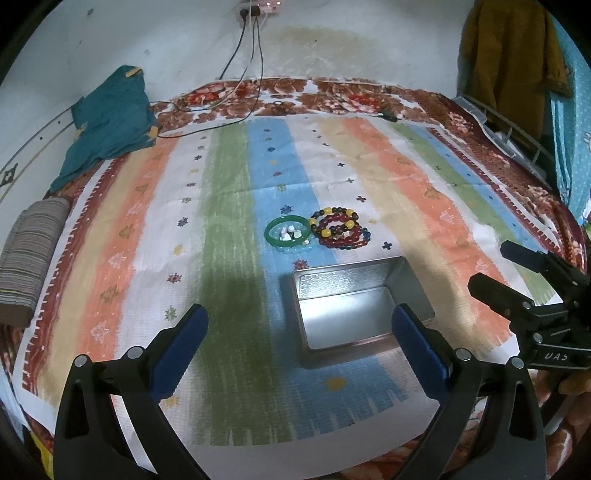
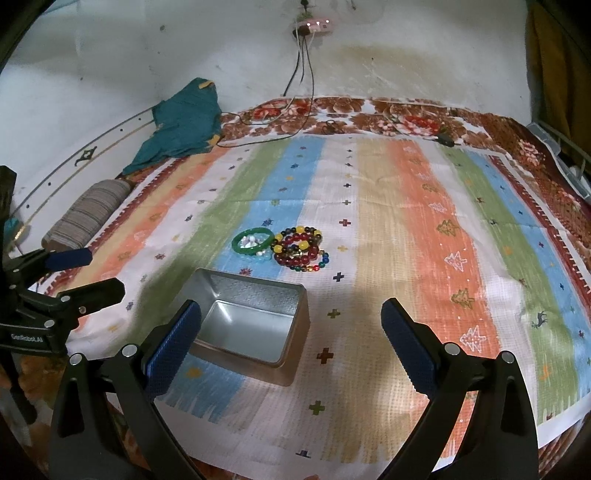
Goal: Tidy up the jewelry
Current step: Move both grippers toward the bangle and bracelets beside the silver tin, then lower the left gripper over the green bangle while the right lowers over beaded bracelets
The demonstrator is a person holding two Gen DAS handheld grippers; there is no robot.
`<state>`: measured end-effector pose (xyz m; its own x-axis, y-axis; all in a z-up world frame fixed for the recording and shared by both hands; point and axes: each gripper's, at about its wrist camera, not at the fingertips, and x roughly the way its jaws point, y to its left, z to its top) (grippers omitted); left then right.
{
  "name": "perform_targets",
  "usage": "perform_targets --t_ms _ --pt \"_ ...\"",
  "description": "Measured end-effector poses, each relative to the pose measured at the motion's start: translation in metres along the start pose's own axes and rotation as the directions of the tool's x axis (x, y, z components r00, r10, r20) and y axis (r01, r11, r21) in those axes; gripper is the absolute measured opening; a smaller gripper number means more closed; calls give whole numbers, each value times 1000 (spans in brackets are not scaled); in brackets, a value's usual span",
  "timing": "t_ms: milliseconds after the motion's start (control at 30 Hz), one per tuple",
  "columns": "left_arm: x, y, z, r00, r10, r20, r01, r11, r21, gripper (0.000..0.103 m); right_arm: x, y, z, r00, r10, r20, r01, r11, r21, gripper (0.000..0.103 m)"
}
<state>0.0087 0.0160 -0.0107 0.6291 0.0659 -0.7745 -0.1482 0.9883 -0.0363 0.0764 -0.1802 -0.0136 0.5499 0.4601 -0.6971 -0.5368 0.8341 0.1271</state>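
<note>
While both tools gape, green bangle (image 1: 287,231) touches multicoloured beaded bracelets (image 1: 340,229).

This is a bedroom in a home. A bed (image 1: 461,122) with a brown floral blanket fills the view, and a striped mat (image 1: 229,229) in orange, green and blue is spread over it. Beyond the bed rises a stained white wall (image 1: 369,44), where a power strip (image 1: 258,5) trails cables (image 1: 255,55) down onto the blanket. Left of the mat lie a crumpled teal garment (image 1: 107,118) and a striped bolster (image 1: 29,254); right of it hangs a mustard garment (image 1: 509,48).
</note>
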Motion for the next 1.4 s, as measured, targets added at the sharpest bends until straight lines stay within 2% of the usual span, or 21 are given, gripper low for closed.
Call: perform_targets --t_ms 467,767,1000,1200,1400 --pt "3 1 0 1000 9 -2 -9 1000 13 97 5 0 5 1000 5 -1 -5 1000 8 99" --pt "15 10 11 999 43 -27 -42 999 16 97 18 2 12 1000 -6 -27 6 1000 -6 99" --pt "37 18 27 993 94 -73 -94 996 0 97 37 -6 23 998 -31 -52 31 1000 4 99" --pt "69 35 44 981 136 -140 -147 987 -72 97 62 -14 38 995 -49 -82 51 999 17 99" --pt "89 44 49 976 121 -182 -140 985 -98 97 81 -26 46 991 -68 -113 73 997 39 99"
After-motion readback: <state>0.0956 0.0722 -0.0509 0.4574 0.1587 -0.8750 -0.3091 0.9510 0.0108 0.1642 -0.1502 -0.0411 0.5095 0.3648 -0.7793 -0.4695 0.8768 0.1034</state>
